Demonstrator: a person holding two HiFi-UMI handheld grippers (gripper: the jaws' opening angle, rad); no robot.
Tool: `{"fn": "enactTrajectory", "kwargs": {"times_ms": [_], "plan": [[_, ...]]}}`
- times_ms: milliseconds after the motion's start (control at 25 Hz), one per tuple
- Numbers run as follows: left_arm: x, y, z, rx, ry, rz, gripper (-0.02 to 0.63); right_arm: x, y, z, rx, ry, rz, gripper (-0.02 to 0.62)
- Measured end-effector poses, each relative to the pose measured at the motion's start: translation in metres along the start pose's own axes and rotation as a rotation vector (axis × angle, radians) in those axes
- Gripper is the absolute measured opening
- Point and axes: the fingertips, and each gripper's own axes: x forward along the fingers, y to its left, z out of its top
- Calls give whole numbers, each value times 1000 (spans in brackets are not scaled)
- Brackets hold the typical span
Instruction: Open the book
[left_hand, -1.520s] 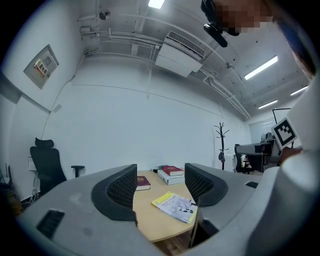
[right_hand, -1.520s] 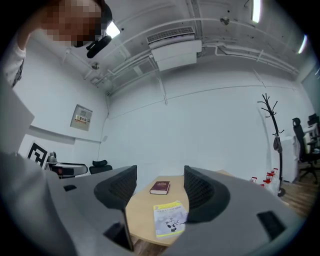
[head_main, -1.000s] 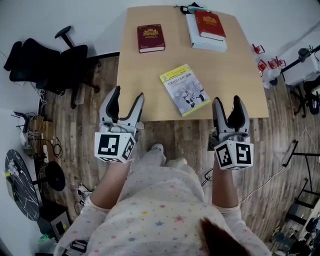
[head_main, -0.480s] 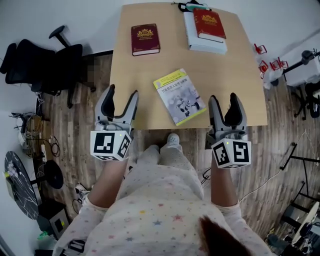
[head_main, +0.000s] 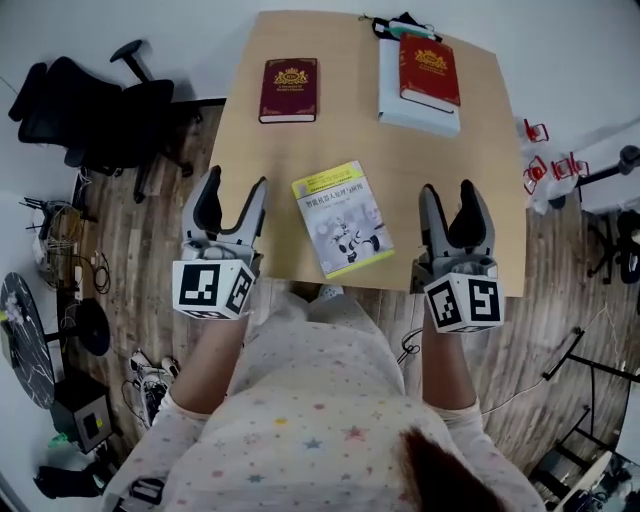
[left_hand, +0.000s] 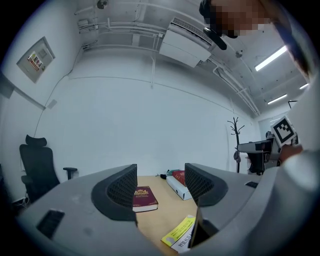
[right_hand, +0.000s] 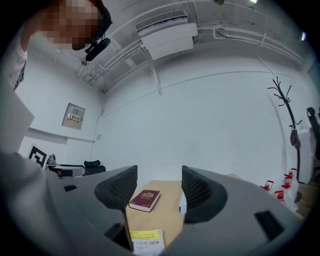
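Note:
A closed paperback with a yellow and white cover (head_main: 342, 218) lies tilted near the table's front edge, its cover facing up. It also shows low in the left gripper view (left_hand: 181, 233) and in the right gripper view (right_hand: 147, 240). My left gripper (head_main: 232, 190) hovers open just left of the book, over the table's left edge. My right gripper (head_main: 449, 195) is open to the book's right. Neither touches it. Both pairs of jaws stand apart with nothing between them.
A dark red hardback (head_main: 289, 90) lies at the back left of the wooden table (head_main: 430, 160). Another red book (head_main: 430, 68) rests on a white box (head_main: 415, 105) at the back right. A black office chair (head_main: 90, 110) stands to the left, on the wooden floor.
Both grippers have come forward over the table's near edge and now flank the paperback. The book has not moved on the table. Both grippers stayed open.

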Motion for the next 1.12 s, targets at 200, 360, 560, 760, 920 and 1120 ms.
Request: {"fn": "enactTrajectory", "kwargs": {"times_ms": [200, 360, 560, 760, 920, 1120], "plan": [[14, -3, -4, 3, 11, 27, 272, 16, -8, -6, 1, 10, 35, 272], [24, -1, -8, 1, 13, 25, 272, 27, -7, -12, 10, 22, 43, 268], [35, 6, -11, -4, 18, 8, 272, 35, -6, -17, 27, 39, 14, 247], [40, 17, -6, -14, -5, 12, 272, 44, 4, -17, 30, 34, 9, 226], [44, 21, -6, -21, -4, -5, 272, 48, 13, -19, 20, 46, 11, 218], [44, 25, -13, -12, -5, -4, 272, 51, 16, -28, 21, 58, 12, 207]]}}
